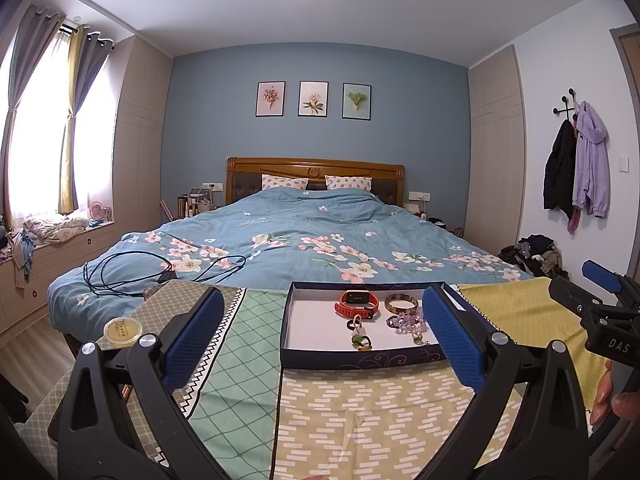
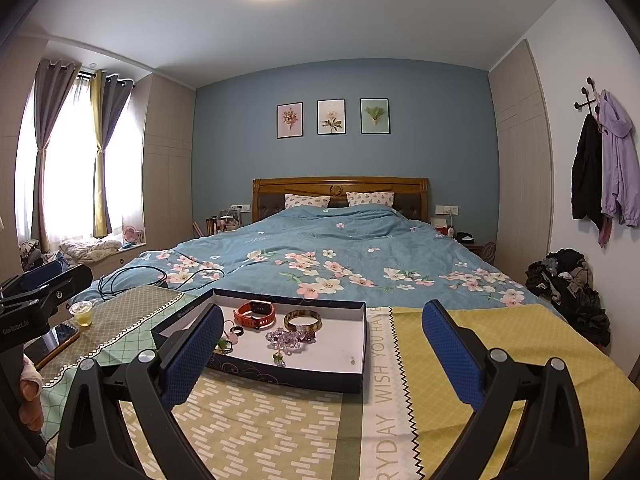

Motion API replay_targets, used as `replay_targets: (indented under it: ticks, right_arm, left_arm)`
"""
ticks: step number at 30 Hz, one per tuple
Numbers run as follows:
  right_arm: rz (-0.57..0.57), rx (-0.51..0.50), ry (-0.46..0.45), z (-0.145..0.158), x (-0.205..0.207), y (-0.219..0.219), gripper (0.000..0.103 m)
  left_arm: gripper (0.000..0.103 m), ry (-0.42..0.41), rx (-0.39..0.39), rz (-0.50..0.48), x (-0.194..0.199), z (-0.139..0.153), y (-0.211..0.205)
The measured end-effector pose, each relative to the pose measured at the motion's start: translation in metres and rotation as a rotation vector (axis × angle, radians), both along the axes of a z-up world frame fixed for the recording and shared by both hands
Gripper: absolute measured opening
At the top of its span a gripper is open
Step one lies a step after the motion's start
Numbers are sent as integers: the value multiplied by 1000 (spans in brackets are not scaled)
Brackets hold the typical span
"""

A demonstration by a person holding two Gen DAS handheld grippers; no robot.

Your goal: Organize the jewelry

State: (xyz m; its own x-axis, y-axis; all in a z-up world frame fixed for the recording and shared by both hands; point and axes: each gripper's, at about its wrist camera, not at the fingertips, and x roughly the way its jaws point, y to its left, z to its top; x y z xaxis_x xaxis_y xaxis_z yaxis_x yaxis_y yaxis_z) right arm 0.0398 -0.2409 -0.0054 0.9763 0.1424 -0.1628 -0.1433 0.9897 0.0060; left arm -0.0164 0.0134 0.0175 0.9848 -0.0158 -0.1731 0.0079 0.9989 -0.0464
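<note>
Both grippers' fingers (image 1: 200, 340) spread, jewelry box (image 1: 360, 358) beyond.

A home bedroom: bed (image 1: 304, 240), curtains (image 1: 76, 120), hung coats (image 1: 576, 168).

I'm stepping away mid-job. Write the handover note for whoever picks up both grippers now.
Left gripper: jaws open, empty, above the cloth facing the tray.
Right gripper: jaws open, empty, right of the tray's centre.
Navy tray holds the orange smartwatch, brown bangle, purple bead bracelet, small rings and a green charm, all loose and bunched at its left and centre.
Done: nothing visibly sorted.
Left: pick up and arrange each piece.
</note>
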Motion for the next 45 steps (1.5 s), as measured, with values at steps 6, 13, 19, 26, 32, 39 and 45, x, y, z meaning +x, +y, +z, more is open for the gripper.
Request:
replay_targets:
  ticks: [6,13,19,26,32,39,45]
  right_arm:
    - [0,1,-2,-1,1,0,96]
    - [-1,-1,-2,-1,0,0,96]
    - [-1,2,0,-1,1,0,96]
    - [-1,1,-1,-1,1,0,96]
    - [-1,2,0,-1,1,0,96]
    - [0,2,-1,-1,1,-1,96]
    - [0,2,-1,-1,1,-1,96]
  left_arm:
    - [98,1,0,-1,0,1,0]
    - [98,2,0,-1,0,0,-1]
    - [98,4,0,-1,1,-1,-1]
    - [98,4,0,-2,1,0,-1]
    - [98,5,0,-1,1,0,-1]
    - [98,12,-3,1,2,-5,-1]
    - [98,12,-2,0,3,-4,-1]
